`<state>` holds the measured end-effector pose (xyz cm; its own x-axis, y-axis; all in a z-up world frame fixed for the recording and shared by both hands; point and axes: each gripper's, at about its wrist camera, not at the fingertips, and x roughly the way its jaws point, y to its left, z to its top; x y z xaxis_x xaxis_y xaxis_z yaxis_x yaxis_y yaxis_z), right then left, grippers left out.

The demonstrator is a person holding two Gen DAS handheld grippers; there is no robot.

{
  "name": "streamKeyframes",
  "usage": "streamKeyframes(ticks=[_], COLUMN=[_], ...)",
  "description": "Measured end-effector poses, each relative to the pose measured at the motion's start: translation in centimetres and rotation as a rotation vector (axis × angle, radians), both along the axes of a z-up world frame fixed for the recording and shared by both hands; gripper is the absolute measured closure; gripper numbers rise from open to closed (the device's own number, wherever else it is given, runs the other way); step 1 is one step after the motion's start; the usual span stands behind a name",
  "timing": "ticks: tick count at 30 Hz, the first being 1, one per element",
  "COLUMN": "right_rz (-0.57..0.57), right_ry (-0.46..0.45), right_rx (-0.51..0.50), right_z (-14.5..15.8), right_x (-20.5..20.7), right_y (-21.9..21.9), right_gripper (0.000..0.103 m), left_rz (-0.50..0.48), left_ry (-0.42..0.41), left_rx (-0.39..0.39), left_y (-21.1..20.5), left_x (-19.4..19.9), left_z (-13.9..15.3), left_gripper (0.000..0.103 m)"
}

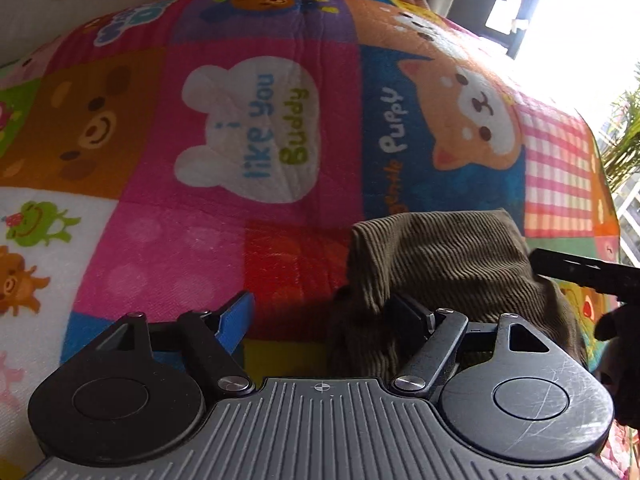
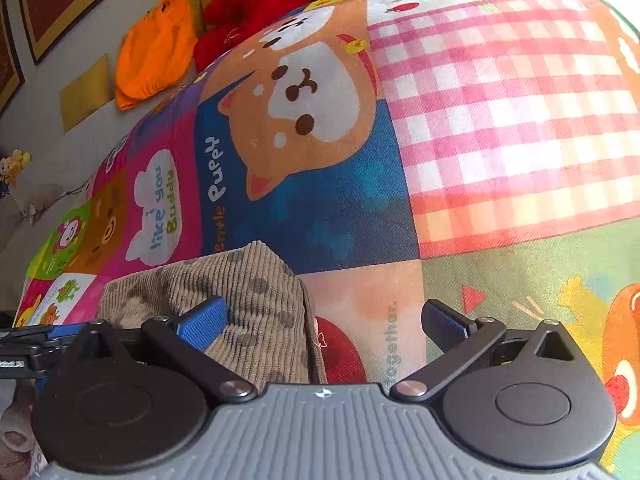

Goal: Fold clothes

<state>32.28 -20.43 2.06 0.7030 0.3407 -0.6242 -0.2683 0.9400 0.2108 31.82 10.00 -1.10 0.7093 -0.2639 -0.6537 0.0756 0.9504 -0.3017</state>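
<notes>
Occlusions and cut-offs, both wrist views

The left gripper (image 1: 326, 322) body is hiding the near edge of the garment (image 1: 436, 264); the right gripper (image 1: 580, 272) is entering cut off at the frame's right edge. Glare is washing out the window (image 1: 580, 12). In the right view, the frame's left edge is cropping the pictures (image 2: 52, 4), and a small toy (image 2: 14, 164) is too small to identify.

A home bedroom or living space: a cartoon-animal patchwork blanket (image 2: 480, 128) is covering a bed, orange (image 2: 156, 56) and red (image 2: 260, 4) plush cushions are lying at the far end, framed pictures (image 2: 52, 4) are hanging on the left wall.
</notes>
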Motion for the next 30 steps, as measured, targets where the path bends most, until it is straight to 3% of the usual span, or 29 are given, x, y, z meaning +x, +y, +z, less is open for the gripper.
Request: streamKeyframes(ticks=[5,9,11,14,17,20,23,26,30], right_rz=[0.207,0.300,0.256,0.238,0.236,0.233,0.218,0.230,0.282], right_ry=[-0.103,-0.084,-0.079,0.004,0.028,0.010,0.008,0.062,0.044], right_rx=[-0.048,-0.255,-0.209,-0.147,-0.112,-0.127,-0.127,-0.065,-0.039], right_z=[1.2,-2.0,-2.5,-2.6,-2.9,-2.8,-2.7,-3.0,-3.3], right_x=[-6.1,-8.9,-9.2,-8.2,-8.0,-8.3,-8.6,-8.5,-9.1], right_y=[0.5,3.1,2.8,2.1,1.7,1.9,2.0,1.1,0.1], right_gripper=[0.000,0.000,0.000,0.000,0.000,0.000,0.000,0.000,0.000], left_rz=[0.010,0.020,0.040,0.024,-0.090,-0.208,-0.208,-0.177,-0.164], left_ry=[-0.011,-0.017,-0.021,-0.080,-0.146,-0.130,-0.072,-0.025,-0.042], left_rx=[0.033,0.070,0.036,-0.034,-0.179,-0.291,-0.277,-0.277,-0.230], left_y=[0.4,-0.5,-0.3,-0.2,-1.1,-3.0,-4.8,-5.1,-5.0], left_x=[0.6,0.8,0.3,-1.2,-2.2,-1.9,-0.5,0.8,-0.2], left_z=[-0.2,0.0,0.8,3.1,5.1,4.5,2.4,-0.1,0.3], left_gripper=[0.020,0.019,0.023,0.024,0.019,0.014,0.014,0.015,0.015])
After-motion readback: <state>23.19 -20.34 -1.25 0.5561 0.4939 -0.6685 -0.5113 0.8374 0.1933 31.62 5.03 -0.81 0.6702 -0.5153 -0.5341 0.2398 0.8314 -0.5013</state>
